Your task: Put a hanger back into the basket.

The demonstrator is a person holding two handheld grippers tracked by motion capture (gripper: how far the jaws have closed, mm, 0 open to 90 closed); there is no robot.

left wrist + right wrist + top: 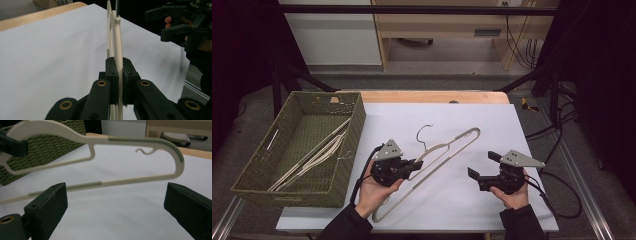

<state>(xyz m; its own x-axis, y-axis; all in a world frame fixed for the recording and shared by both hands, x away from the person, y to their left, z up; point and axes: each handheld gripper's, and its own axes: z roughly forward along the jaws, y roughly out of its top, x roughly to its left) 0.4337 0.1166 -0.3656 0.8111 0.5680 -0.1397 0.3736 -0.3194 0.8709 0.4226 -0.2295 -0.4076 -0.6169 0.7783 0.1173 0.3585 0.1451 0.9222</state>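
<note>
A cream plastic hanger (447, 152) with a thin metal hook (424, 134) lies near the middle of the high view, stretched diagonally from the lower left toward the upper right over the white sheet (472, 120) that covers the desk (432, 96). The left tool (412, 165) is closed on the hanger's neck region just below the hook; in the left gripper view its two black jaws press against either side of the pale bar (119, 62), which runs away up the middle of the frame, standing on edge. Whether the hanger's lower end touches the sheet cannot be told. The left hand (374, 192) wraps the tool's body from beneath, in the lower middle-left of the high view, with a grey three-cornered plate on top. The right tool (479, 167) sits to the right of the hanger, apart from it, its jaws spread wide and holding nothing; the right hand (514, 196) grips it from below at lower right. In the right gripper view the open jaws stand at the lower left and lower right corners, and the hanger (140, 143) spans the frame above them, its curved end at the right and the left tool's dark jaw clamped on it at the upper left. At the left of the high view a green woven basket (349, 145) rests partly on the desk's edge, holding more pale hangers (319, 155) that lie along its bottom.
</note>
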